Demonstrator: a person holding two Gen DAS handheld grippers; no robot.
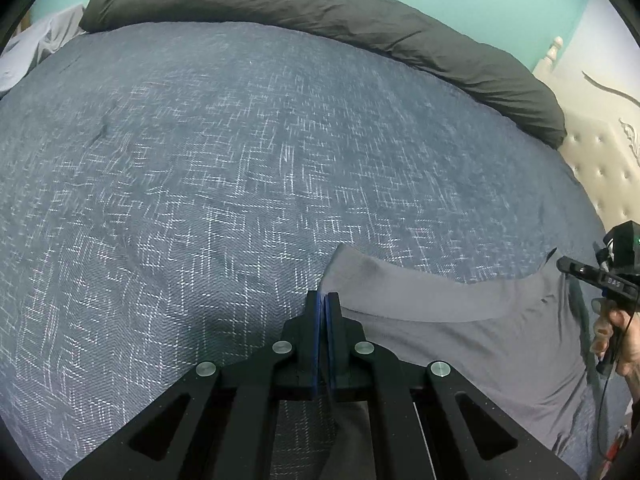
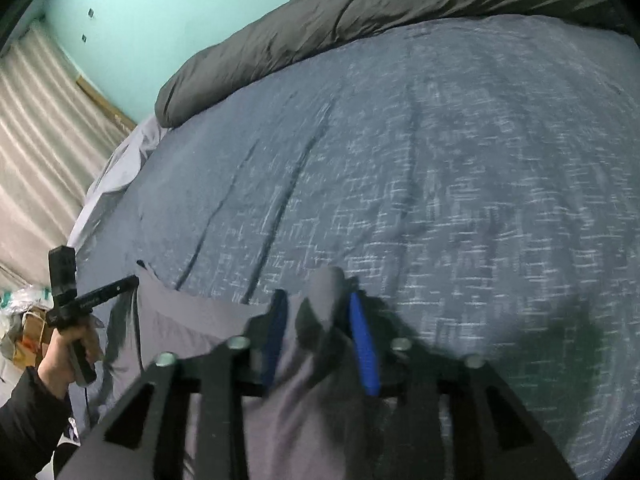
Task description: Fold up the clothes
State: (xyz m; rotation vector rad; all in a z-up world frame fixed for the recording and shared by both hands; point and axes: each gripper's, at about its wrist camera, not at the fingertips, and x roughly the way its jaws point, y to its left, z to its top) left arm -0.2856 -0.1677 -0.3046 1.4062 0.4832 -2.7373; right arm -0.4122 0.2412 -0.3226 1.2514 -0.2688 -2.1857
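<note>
**Grey garment held at 2 points over the blue bedspread**

Left wrist view: the left gripper [image 1: 324, 300] has its 2 blue-padded fingers pressed together, and the edge of a grey garment [image 1: 460, 320] is pinched between them. The cloth runs from the pads away to the right, hanging over the near edge of the bed, whose blue bedspread [image 1: 240, 160] carries a pale woven cross-hatch pattern. At the far edge of the bed lies a long dark grey duvet roll [image 1: 320, 12], with a light grey sheet [image 1: 36, 48] at the far left corner. At the right edge of this view the right gripper [image 1: 564, 266] reaches the other end of the garment, held by the person's right hand [image 1: 616, 340]. Small pale characters are printed on its black body, too small to read. A cream tufted headboard [image 1: 600, 160] stands beyond the bed's right side.

Right wrist view: the picture is blurred. The right gripper [image 2: 320, 300] shows 2 blue pads standing somewhat apart, with a bunched fold of the grey garment [image 2: 320, 360] between them; the fold fills the gap, so the jaws are gripping it. The garment stretches left to the left gripper [image 2: 134, 280], which is held by the person's left hand [image 2: 64, 356] in a black sleeve [image 2: 24, 420]. Faint lettering on that gripper's finger cannot be read. Curtains [image 2: 36, 140] hang at left.
</note>
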